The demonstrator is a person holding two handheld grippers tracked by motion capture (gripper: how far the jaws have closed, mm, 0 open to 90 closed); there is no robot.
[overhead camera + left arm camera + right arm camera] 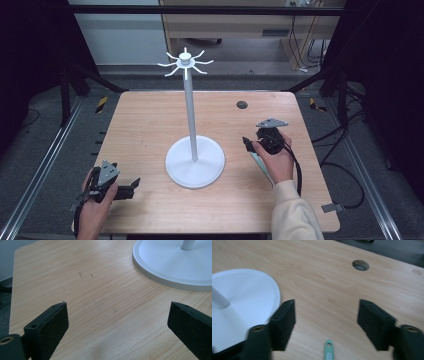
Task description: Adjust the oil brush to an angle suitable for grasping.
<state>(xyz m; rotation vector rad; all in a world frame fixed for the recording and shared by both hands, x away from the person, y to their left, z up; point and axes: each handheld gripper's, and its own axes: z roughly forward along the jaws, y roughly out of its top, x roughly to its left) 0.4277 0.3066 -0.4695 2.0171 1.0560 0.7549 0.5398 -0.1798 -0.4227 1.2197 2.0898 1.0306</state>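
A white stand (189, 107) with a ring of curved hooks (185, 62) at its top rises from a round base (195, 165) in the middle of the wooden table (150, 120). My left gripper (131, 187) is open near the front left edge, jaws toward the base (175, 267), nothing between them (117, 307). My right gripper (247, 144) is open just right of the base (244, 297). Below its jaws (327, 307) lies the tip of a pale green handle (328, 351) with a small hole. This handle (259, 163) also pokes out from under the right hand.
A round cable hole (242, 104) sits in the table's far right part, ahead of the right gripper (360, 265). Metal frame rails run along both sides of the table, and cables lie on the floor at the right (345, 165).
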